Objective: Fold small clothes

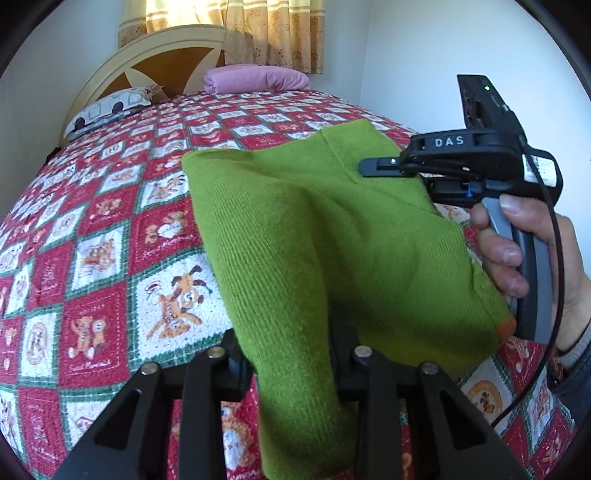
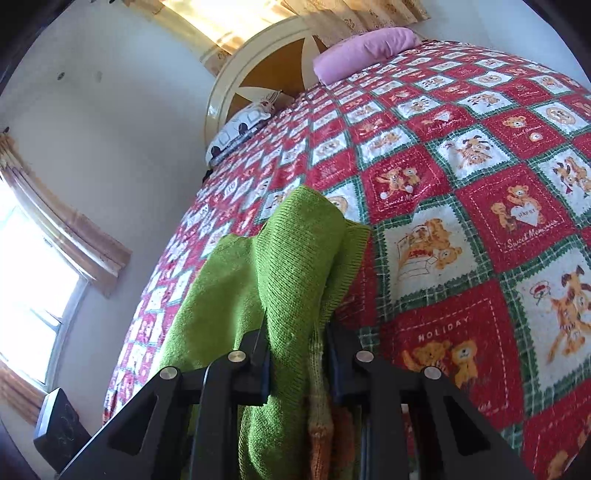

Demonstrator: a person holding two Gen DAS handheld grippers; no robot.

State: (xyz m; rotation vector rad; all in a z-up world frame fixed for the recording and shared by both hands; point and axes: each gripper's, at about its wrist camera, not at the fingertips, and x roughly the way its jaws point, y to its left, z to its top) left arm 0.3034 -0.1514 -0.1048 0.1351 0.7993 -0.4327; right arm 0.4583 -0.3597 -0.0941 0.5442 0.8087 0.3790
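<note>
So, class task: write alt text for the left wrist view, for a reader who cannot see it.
A green knitted garment hangs above a red patchwork bedspread, pinched between the left gripper at the bottom and the right gripper, held in a hand at right. A pink pillow lies by the headboard.

A red, white and green patchwork bedspread with cartoon bears and dogs covers the bed. At twelve o'clock, a folded pink blanket lies near the cream and brown headboard. At ten o'clock, a patterned pillow. Yellow curtains glow up top, white wall at one o'clock.
</note>
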